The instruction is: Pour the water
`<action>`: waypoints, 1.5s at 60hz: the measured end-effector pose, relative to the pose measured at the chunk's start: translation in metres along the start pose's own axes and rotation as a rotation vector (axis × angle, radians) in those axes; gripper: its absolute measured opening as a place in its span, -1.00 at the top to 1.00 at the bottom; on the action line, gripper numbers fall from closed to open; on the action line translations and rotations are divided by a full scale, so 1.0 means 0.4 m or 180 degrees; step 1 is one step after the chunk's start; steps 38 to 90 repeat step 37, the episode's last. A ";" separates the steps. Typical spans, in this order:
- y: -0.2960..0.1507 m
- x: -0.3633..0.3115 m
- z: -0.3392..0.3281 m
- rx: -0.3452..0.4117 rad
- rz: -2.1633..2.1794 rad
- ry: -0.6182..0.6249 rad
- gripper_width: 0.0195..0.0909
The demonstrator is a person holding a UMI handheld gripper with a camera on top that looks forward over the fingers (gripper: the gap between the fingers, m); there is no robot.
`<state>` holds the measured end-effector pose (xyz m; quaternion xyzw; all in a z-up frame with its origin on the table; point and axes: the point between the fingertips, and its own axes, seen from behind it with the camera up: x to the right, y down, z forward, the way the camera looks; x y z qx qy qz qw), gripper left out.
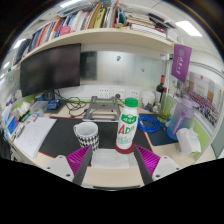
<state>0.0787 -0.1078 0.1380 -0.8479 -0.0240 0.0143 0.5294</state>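
Note:
A white bottle [126, 122] with a red cap and a green label stands upright on a black desk mat [62, 138]. It is just beyond my fingertips, nearer the right finger. To its left stands a cup [87, 133] with a black-and-white pattern, just ahead of the left finger. My gripper [114, 160] is open, its magenta pads [146, 160] wide apart with nothing held. Only a pale sheet [106, 168] lies between the fingers.
A dark monitor [50, 68] stands at the back left under a shelf of books [90, 22]. A blue dish [151, 125], a clear container [181, 114] and a white box [190, 141] crowd the right of the desk. A purple sign [181, 60] hangs behind.

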 end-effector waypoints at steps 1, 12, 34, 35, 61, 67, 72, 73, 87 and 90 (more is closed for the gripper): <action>-0.010 -0.002 -0.014 0.0014 0.0015 0.0022 -0.86; -0.127 -0.009 -0.136 0.0141 0.0221 0.0226 -0.83; -0.240 0.013 -0.275 0.0308 0.0214 0.0502 -0.83; -0.241 0.012 -0.280 0.0308 0.0208 0.0507 -0.83; -0.243 0.016 -0.286 0.0311 0.0186 0.0528 -0.83; -0.243 0.016 -0.286 0.0311 0.0186 0.0528 -0.83; -0.243 0.016 -0.286 0.0311 0.0186 0.0528 -0.83; -0.243 0.016 -0.286 0.0311 0.0186 0.0528 -0.83; -0.243 0.016 -0.286 0.0311 0.0186 0.0528 -0.83; -0.243 0.016 -0.286 0.0311 0.0186 0.0528 -0.83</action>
